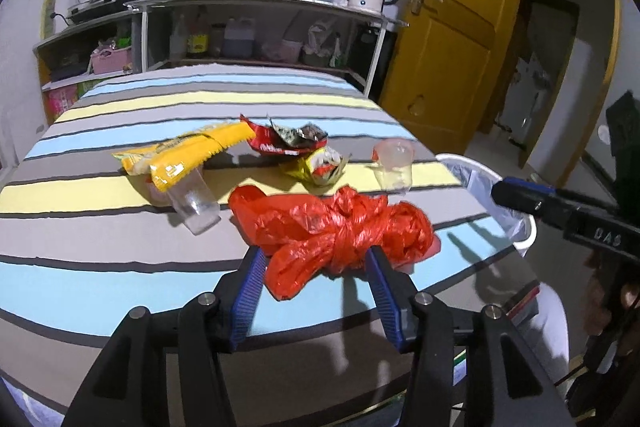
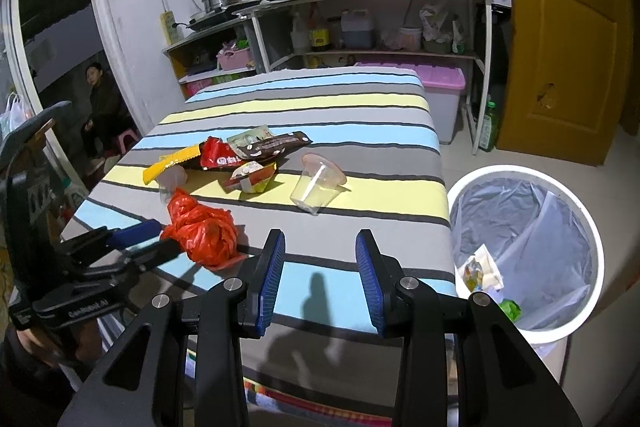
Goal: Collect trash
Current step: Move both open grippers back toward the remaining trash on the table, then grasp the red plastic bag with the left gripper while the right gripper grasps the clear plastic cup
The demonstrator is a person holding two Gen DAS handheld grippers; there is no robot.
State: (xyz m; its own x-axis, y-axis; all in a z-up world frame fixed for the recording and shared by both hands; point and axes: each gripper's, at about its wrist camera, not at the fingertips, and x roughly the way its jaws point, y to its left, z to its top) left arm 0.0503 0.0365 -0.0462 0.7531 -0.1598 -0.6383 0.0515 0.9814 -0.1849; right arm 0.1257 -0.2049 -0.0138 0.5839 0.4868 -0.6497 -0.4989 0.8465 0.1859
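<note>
Knotted bag (image 1: 340,231) nearest on worktop (image 1: 120,291); wrappers (image 1: 288,143) behind it; cups (image 1: 394,163) either side; bin (image 2: 528,247) right of worktop.

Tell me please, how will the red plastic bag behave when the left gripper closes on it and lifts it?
The red plastic bag is thin, crinkled film tied in a knot, so it will probably crush between the pads of the left gripper and weigh very little. Loose folds hang around the knot; they may droop and drag over the striped cloth.
</note>
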